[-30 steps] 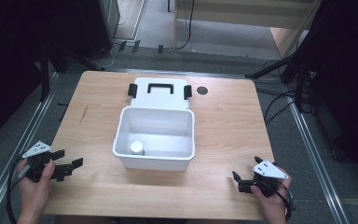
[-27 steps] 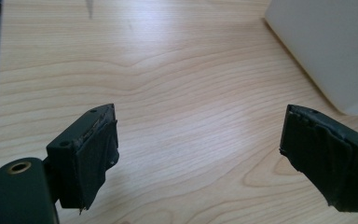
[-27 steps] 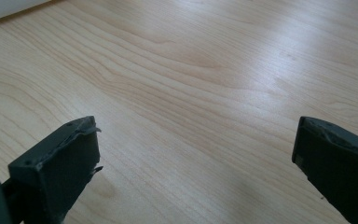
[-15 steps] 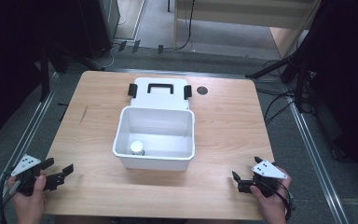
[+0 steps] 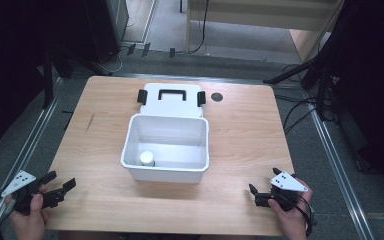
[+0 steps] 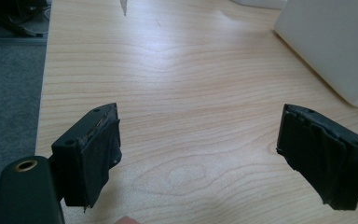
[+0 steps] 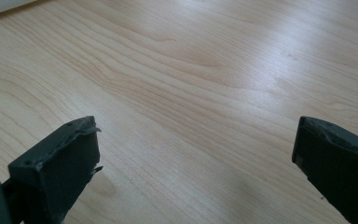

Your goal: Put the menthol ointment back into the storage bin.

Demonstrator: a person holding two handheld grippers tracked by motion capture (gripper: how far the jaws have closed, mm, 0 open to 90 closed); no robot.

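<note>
A white open box (image 5: 166, 170) stands mid-table with a small white cylinder (image 5: 147, 158) inside near its front left corner. Behind it lies the white lid (image 5: 171, 99) with a black handle and black clasps. My left gripper (image 5: 60, 182) rests at the table's front left corner, open and empty; in the left gripper view its jaws stand wide over bare wood with the box's wall (image 6: 335, 42) at upper right. My right gripper (image 5: 263, 184) sits at the front right edge, open and empty, its jaws wide over bare wood in the right gripper view.
A dark round hole (image 5: 217, 97) marks the wooden table (image 5: 245, 140) to the right of the lid. Metal rails and grey floor run along both sides, with cables on the right. The floor (image 6: 9, 79) lies just left of the left gripper.
The left gripper has drawn back toward the front left corner of the table. The right gripper has barely moved.
</note>
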